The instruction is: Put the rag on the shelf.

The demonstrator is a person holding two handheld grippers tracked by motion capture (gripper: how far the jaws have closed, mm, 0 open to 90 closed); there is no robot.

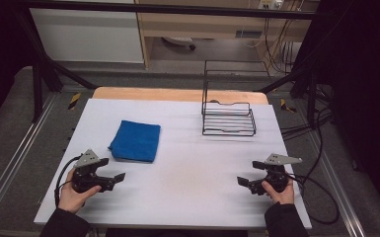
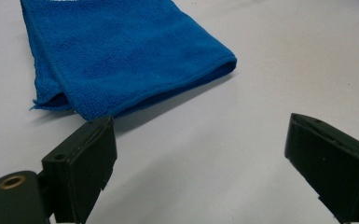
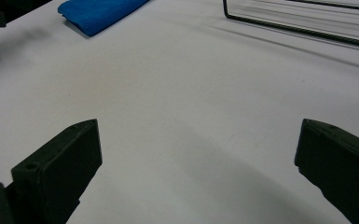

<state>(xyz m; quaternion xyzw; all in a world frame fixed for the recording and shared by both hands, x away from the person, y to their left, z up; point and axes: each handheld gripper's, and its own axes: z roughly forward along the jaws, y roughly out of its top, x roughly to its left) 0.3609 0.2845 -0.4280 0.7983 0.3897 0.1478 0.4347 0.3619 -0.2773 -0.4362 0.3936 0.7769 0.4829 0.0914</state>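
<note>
A folded blue cloth (image 1: 135, 140) lies on the white table (image 1: 187, 177), left of centre. My left gripper (image 1: 114, 170) rests near the front left, held by a hand, a short way in front of the cloth (image 2: 121, 56). Its jaws stand wide apart with bare table between them (image 2: 200, 158). At the front right, my right gripper (image 1: 247, 174) is held low over the table, open too, with nothing between its fingers (image 3: 198, 163). The cloth (image 3: 98, 11) appears far off at the top left of the right gripper view.
A black wire rack (image 1: 228, 111) stands at the back right of the table, and its base wire (image 3: 298, 28) crosses the top of the right gripper view. Cables (image 1: 321, 197) trail off the table's right side. A wooden board edge (image 1: 177, 94) runs behind the table.
</note>
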